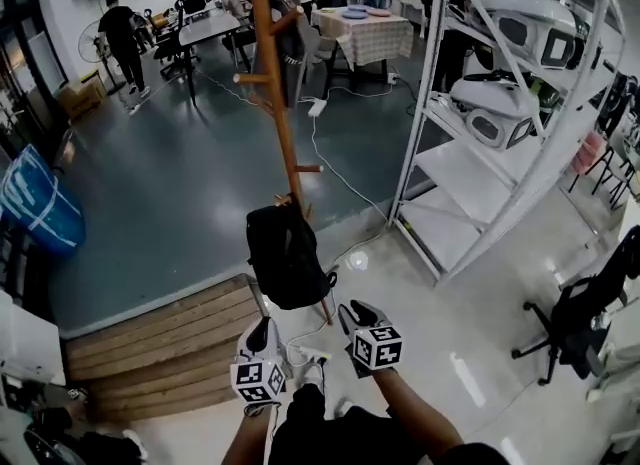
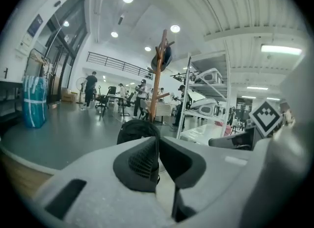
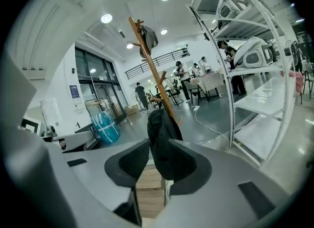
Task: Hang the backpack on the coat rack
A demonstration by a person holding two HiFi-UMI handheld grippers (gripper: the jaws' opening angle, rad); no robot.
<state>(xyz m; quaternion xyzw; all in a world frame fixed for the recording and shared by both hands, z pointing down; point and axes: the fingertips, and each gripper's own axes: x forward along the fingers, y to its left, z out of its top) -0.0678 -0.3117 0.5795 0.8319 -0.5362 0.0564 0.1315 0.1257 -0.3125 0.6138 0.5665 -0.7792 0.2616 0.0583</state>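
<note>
The backpack (image 1: 288,258) hangs by its top from a low peg of the coat rack (image 1: 272,73), its base just above the floor, so the job looks done. Your left hand-held gripper (image 1: 263,329) is clenched on nothing, and your right hand-held gripper (image 1: 360,315) is released, its jaws a little apart with nothing between them. Both are near your body and well apart from the bag.

It is a soft fabric bag that probably sags and swings when lifted. If you need to re-seat it, take the top loop or the straps, not the slack body. The thin rack could tip under a sideways pull.

A wooden platform (image 1: 160,338) lies to the left of the rack's foot. A white cable (image 1: 335,168) trails over the floor. The white shelving (image 1: 450,153) stands close on the right, with an office chair (image 1: 575,318) beyond it.
</note>
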